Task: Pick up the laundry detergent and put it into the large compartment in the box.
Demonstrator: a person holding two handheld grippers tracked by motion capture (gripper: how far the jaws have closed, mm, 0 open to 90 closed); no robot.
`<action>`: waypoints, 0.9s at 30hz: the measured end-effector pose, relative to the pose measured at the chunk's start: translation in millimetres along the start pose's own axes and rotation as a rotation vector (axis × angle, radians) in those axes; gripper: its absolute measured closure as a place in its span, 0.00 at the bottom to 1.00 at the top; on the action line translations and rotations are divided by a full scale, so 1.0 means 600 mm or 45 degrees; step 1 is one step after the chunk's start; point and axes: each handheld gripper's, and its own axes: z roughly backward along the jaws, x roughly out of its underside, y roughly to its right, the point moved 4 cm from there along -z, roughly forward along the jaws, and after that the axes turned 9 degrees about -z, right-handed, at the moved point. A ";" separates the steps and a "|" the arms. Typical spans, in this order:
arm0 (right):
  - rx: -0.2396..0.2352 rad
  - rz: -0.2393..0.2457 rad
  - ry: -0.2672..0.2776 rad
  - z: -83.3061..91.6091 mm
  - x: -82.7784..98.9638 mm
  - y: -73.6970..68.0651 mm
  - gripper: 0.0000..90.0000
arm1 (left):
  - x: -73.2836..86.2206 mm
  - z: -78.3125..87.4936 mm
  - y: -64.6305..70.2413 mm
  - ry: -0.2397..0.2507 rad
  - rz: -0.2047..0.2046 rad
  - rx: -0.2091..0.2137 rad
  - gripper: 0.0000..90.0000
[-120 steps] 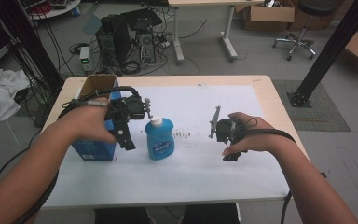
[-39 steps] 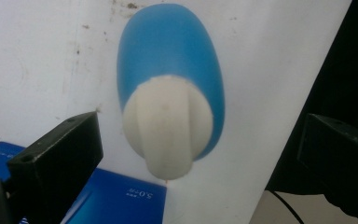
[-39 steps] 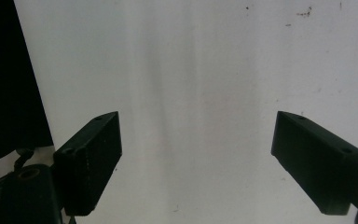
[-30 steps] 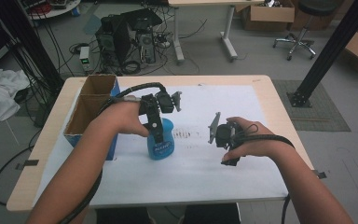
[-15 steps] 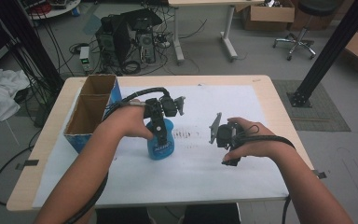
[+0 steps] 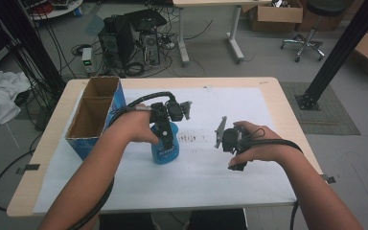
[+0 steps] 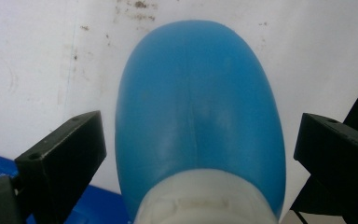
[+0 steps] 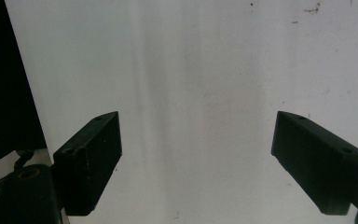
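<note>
So the blue bottle sits right between the left gripper jaws, white cap end nearest the camera. There's a sliver of gap on each side, so the pads aren't pressing on it, though the jaws have just been closing in a bit. From the high view, that gripper is straight over the bottle. The right gripper has its jaws spread wide with just white table cover between them. Count: one bottle, two grippers, one cardboard box off beyond the left gripper.
</note>
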 end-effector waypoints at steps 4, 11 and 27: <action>0.002 0.000 0.001 0.000 0.001 0.000 0.18 | 0.000 0.000 0.001 -0.004 -0.004 -0.006 0.05; 0.006 0.012 0.002 0.000 0.000 -0.001 0.18 | -0.001 -0.001 0.000 -0.007 0.012 -0.030 0.17; 0.004 0.012 -0.003 -0.002 -0.002 0.001 0.18 | -0.007 0.000 0.002 -0.007 0.024 -0.018 0.21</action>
